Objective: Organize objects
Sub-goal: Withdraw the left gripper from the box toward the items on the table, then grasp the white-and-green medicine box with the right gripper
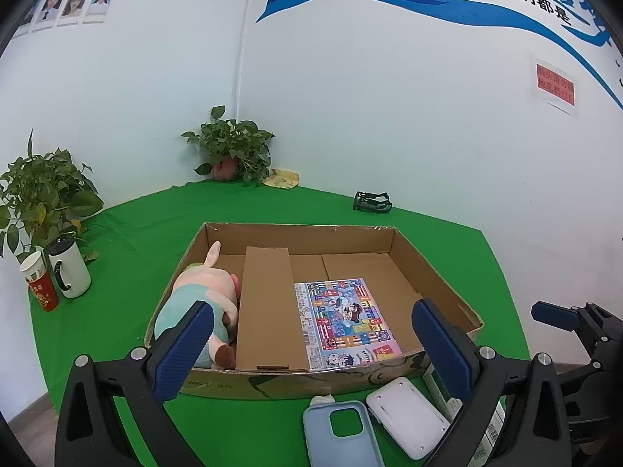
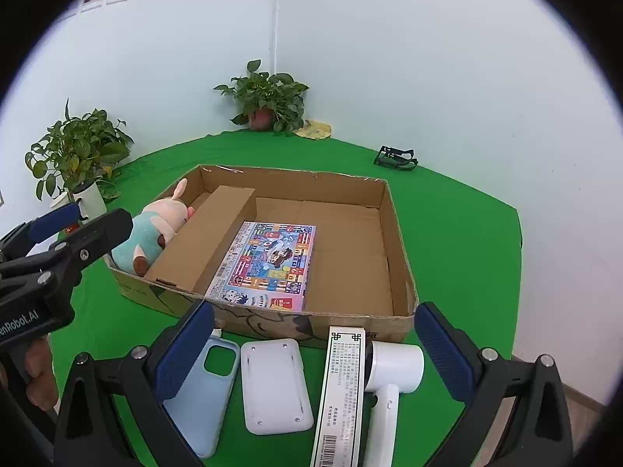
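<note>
A shallow cardboard box (image 1: 432,272) (image 2: 401,257) sits on the green table. Inside it lie a plush pig (image 1: 202,292) (image 2: 152,229) at the left, a cardboard divider (image 1: 268,303) (image 2: 210,237) and a colourful flat game box (image 1: 346,319) (image 2: 268,260). In front of the box lie a light blue phone case (image 1: 338,436) (image 2: 206,389), a white flat device (image 1: 409,416) (image 2: 274,385), a long white printed carton (image 2: 342,393) and a white hair dryer (image 2: 389,381). My left gripper (image 1: 311,354) is open and empty above the box's near wall. My right gripper (image 2: 311,354) is open and empty above the loose items.
Two potted plants (image 1: 233,148) (image 1: 43,198) stand at the back and left. A white mug (image 1: 70,268) and a red cup (image 1: 41,288) stand at the left. A black holder (image 1: 372,201) lies at the back right. The table's edge curves at the right.
</note>
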